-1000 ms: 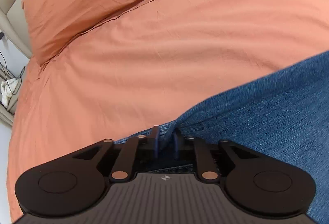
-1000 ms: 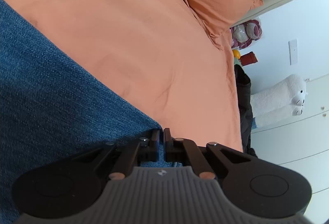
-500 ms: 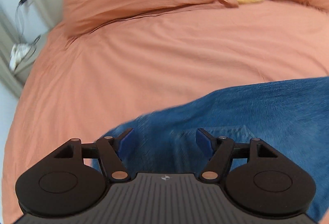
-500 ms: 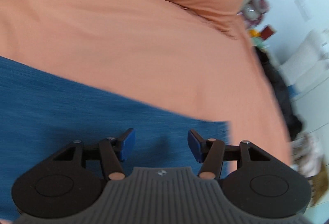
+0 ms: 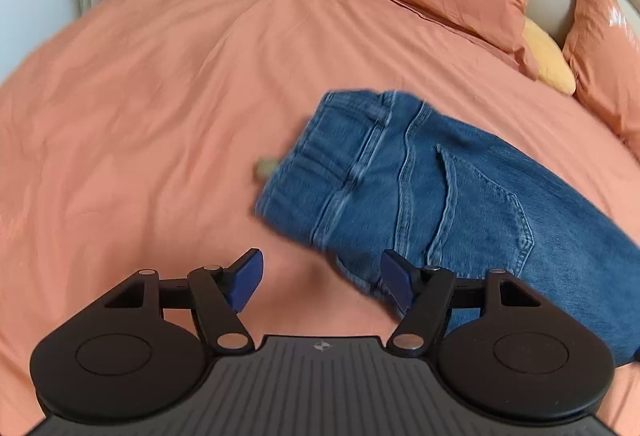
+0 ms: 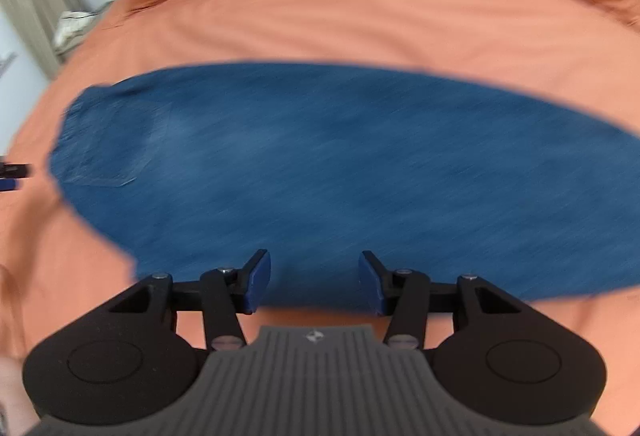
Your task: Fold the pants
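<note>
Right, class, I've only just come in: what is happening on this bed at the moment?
A person is folding a pair of blue jeans on a bed with an orange duvet, using a hand-held gripper in each hand. The jeans lie lengthwise across the duvet, waistband and back pocket showing. Neither gripper holds them: the left gripper stands open above the duvet beside the waistband end, and the right gripper, whose jaws have just been opening then easing in, stands open and empty above the near edge of the denim.

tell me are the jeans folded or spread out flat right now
Folded lengthwise, it seems: the jeans lie as one narrow band on the bedcover, with a single back pocket and the centre seam along one edge. No crosswise fold shows.
</note>
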A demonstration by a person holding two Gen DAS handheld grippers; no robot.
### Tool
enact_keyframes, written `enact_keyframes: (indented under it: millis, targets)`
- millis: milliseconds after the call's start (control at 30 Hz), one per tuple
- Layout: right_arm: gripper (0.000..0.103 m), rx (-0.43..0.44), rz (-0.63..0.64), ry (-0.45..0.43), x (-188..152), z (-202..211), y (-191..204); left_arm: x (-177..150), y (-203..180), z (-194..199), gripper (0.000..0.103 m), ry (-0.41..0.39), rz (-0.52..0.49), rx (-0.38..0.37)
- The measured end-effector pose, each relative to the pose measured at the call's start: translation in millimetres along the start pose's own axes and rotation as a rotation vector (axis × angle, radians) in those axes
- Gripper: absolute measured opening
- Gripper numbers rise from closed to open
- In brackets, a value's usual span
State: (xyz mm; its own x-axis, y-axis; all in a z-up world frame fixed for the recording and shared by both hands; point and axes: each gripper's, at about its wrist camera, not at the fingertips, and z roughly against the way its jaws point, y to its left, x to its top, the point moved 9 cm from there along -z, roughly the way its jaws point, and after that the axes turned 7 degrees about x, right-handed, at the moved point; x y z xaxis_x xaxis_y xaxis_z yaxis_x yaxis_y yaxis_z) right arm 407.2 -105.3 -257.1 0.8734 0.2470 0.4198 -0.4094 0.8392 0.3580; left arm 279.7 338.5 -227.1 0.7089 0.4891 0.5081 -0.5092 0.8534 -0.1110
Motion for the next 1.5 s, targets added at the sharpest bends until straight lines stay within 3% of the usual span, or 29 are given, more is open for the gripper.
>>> enact_keyframes:
  millis: [233,367,433,533,567,600,633,733,800,900,1033,1167,1267,1333,1367,1400,1433,1500]
  targets:
    - [0.044,0.134,0.033,0.020,-53.0,-42.4,83.4,-13.1,18.8,-29.2,0.078,0.028,0.257,-0.170]
    - [0.043,0.131,0.095,-0.001,-51.7,-68.2,108.6,-7.0,22.0,-47.5,0.076,0.042,0.373,-0.251]
    - [0.043,0.113,0.116,-0.009,-46.4,-79.6,115.5,-4.8,24.5,-59.2,0.075,0.060,0.409,-0.257]
    - [0.032,0.080,0.117,-0.005,-38.7,-92.3,114.9,-2.0,26.7,-76.7,0.075,0.078,0.453,-0.283]
    - [0.017,0.074,0.105,0.002,-36.9,-96.9,114.0,0.0,27.9,-79.0,0.061,0.072,0.468,-0.299]
    - [0.012,0.087,0.091,0.016,-35.2,-99.7,114.5,4.8,28.0,-78.7,0.040,0.059,0.471,-0.310]
    - [0.012,0.087,0.082,0.018,-33.1,-99.7,114.8,11.7,28.4,-76.4,0.030,0.039,0.451,-0.277]
    - [0.010,0.112,0.112,-0.003,-26.4,-84.3,122.9,41.4,12.9,-54.2,0.019,-0.040,0.278,-0.198]
    - [0.009,0.131,0.113,-0.027,-23.9,-72.4,126.4,56.1,-0.9,-37.1,0.018,-0.083,0.167,-0.158]
    - [0.009,0.157,0.039,-0.017,-28.4,-73.7,119.1,57.5,-12.2,-46.3,0.018,-0.046,0.041,-0.045]
    - [0.009,0.136,-0.004,0.016,-45.3,-102.9,109.4,39.5,-13.7,-82.9,0.018,0.006,-0.043,0.061]
    - [0.009,0.125,0.009,0.013,-48.0,-115.0,109.7,34.5,-16.2,-93.6,0.019,-0.009,-0.097,0.115]
    - [0.010,0.128,-0.002,0.019,-46.8,-113.1,108.3,35.0,-22.8,-88.9,0.026,-0.001,-0.162,0.190]
    - [0.015,0.143,-0.013,0.010,-47.4,-108.7,106.2,34.9,-28.4,-81.1,0.034,-0.007,-0.221,0.222]
    - [0.024,0.153,-0.016,0.001,-45.9,-105.4,106.7,34.8,-30.4,-75.7,0.039,-0.018,-0.252,0.244]
    - [0.037,0.159,-0.022,-0.006,-46.2,-98.9,104.5,35.0,-31.8,-69.4,0.053,-0.034,-0.282,0.270]
    - [0.040,0.164,-0.028,-0.021,-46.7,-89.8,100.2,34.6,-32.6,-61.7,0.068,-0.059,-0.315,0.302]
    - [0.040,0.160,-0.033,-0.047,-45.5,-71.4,85.9,31.5,-37.1,-43.4,0.070,-0.120,-0.368,0.343]
